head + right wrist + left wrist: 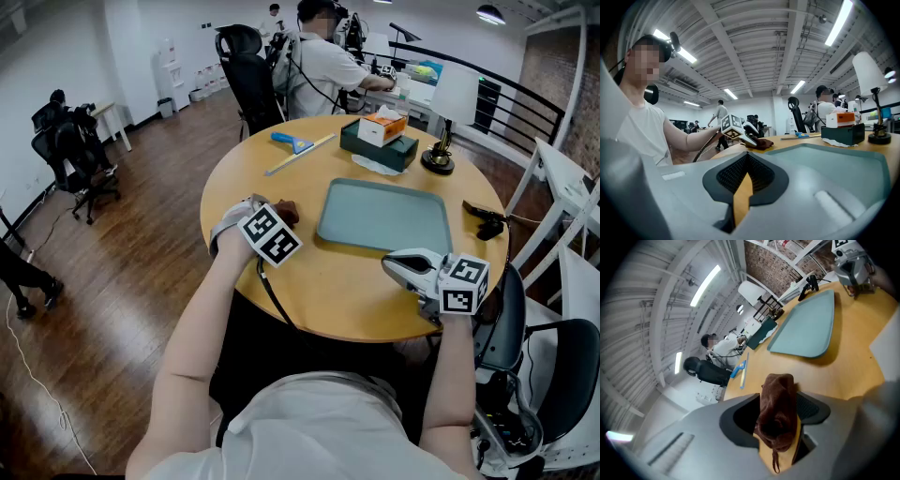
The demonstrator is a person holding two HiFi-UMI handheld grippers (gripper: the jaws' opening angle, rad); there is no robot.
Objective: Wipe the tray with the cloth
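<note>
A teal tray (pixel 384 216) lies on the round wooden table (pixel 356 300), right of centre. The brown cloth (pixel 286 213) is bunched on the table just left of the tray. My left gripper (pixel 281 214) rests at the cloth, and in the left gripper view its wide jaws (pixel 780 401) stand open with the cloth (pixel 778 408) between them. My right gripper (pixel 392 265) lies near the table's front edge, below the tray's near right corner, with its jaws closed together and nothing in them. The right gripper view looks across the tray (pixel 825 161) to the cloth (pixel 761 143).
A tissue box on a dark green box (pixel 380 131), a lamp base (pixel 438 159), a blue squeegee (pixel 292 141) and a long yellow stick (pixel 300 155) stand at the table's far side. A black clip (pixel 487 225) lies at the right edge. A person (pixel 323 66) sits behind.
</note>
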